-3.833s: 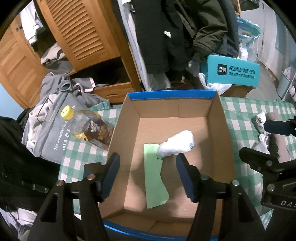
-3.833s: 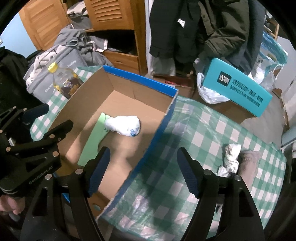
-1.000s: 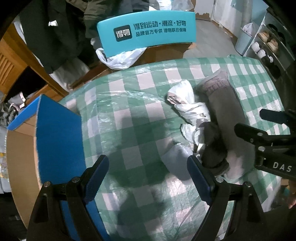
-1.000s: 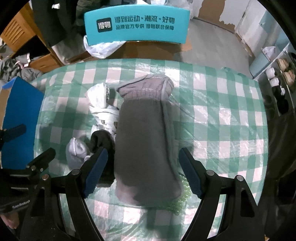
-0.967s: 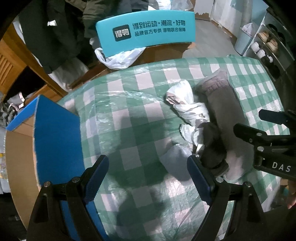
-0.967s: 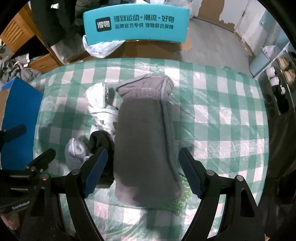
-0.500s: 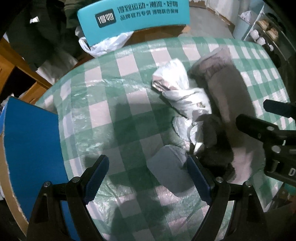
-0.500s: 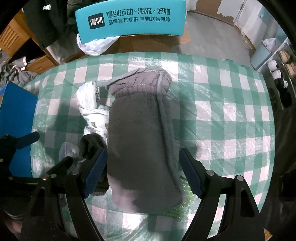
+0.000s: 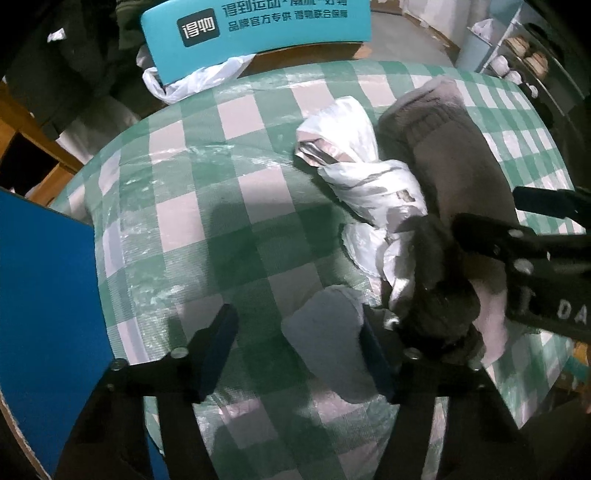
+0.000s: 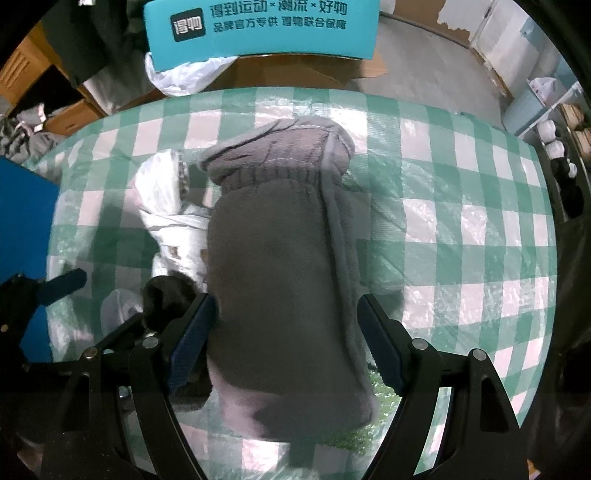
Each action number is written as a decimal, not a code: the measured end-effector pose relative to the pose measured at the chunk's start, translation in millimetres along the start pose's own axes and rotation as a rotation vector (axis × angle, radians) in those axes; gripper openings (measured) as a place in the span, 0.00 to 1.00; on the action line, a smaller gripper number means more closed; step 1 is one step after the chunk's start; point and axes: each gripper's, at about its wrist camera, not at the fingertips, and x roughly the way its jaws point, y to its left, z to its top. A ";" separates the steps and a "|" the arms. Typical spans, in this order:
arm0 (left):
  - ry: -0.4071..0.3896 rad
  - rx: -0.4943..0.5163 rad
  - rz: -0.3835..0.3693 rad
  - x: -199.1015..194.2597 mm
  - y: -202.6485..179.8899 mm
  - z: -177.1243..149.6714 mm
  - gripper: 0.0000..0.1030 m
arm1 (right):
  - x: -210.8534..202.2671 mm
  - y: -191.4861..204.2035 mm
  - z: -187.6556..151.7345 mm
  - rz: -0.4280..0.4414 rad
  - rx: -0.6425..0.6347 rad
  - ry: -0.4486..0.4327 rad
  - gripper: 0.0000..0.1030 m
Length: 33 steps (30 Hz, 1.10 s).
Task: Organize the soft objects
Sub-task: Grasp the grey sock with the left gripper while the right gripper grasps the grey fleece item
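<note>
On the green checked tablecloth [image 9: 236, 206] lies a heap of soft things. My left gripper [image 9: 295, 350] points down over a small light-grey rolled sock [image 9: 325, 339]. Its jaws are closing: the right pad is at the sock's side, the left pad stands off it. A black sock [image 9: 439, 295] and a white crumpled cloth [image 9: 362, 177] lie just right of it. My right gripper [image 10: 284, 343] is open astride a long grey fleece pouch [image 10: 280, 258], one finger on each side.
The blue-edged cardboard box [image 9: 44, 295] stands at the left of the table. A teal printed carton [image 10: 258, 29] and a white bag [image 10: 184, 77] sit beyond the far edge. Something green [image 10: 380, 391] pokes out under the pouch. Shelves with shoes are at the right.
Both grippers have sunk closer to the heap. The left jaws have narrowed around the light-grey sock. The right jaws keep the same width, now down beside the fleece pouch.
</note>
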 end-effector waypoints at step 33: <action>-0.013 -0.004 -0.016 -5.5 -2.0 -1.2 0.23 | -25.1 -5.8 -5.7 0.077 0.005 -0.042 0.23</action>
